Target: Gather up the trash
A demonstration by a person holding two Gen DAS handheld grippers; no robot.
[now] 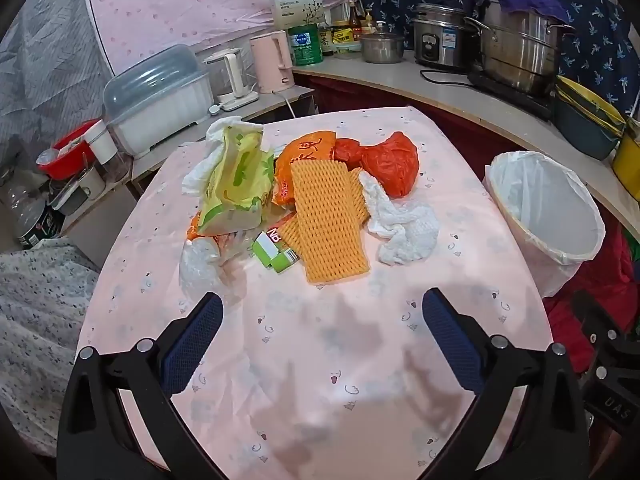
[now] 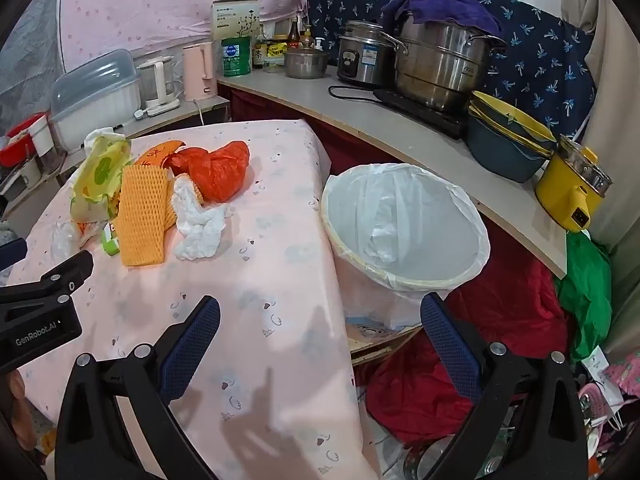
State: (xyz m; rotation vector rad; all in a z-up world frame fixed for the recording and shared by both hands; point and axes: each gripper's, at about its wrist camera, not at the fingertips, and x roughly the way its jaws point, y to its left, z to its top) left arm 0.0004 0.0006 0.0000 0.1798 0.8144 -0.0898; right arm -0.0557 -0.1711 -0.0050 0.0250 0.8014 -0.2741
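A pile of trash lies on the pink tablecloth [image 1: 320,360]: a yellow-green wrapper [image 1: 232,184], an orange foam net [image 1: 326,224], a red plastic bag [image 1: 390,164], crumpled white tissue [image 1: 404,224], a small green box [image 1: 276,254] and clear plastic [image 1: 198,264]. The pile also shows in the right wrist view, with the foam net [image 2: 142,216] and tissue [image 2: 200,224]. A bin lined with a white bag [image 1: 548,212] [image 2: 404,224] stands at the table's right edge. My left gripper [image 1: 322,320] is open and empty, short of the pile. My right gripper [image 2: 320,320] is open and empty, near the bin.
A counter [image 2: 400,128] behind holds steel pots [image 2: 436,64], a rice cooker [image 2: 364,60], stacked basins [image 2: 508,136] and a yellow pot [image 2: 572,192]. A dish box [image 1: 156,100] and kettles stand at the back left. Red and green cloth [image 2: 520,312] lie on the floor right.
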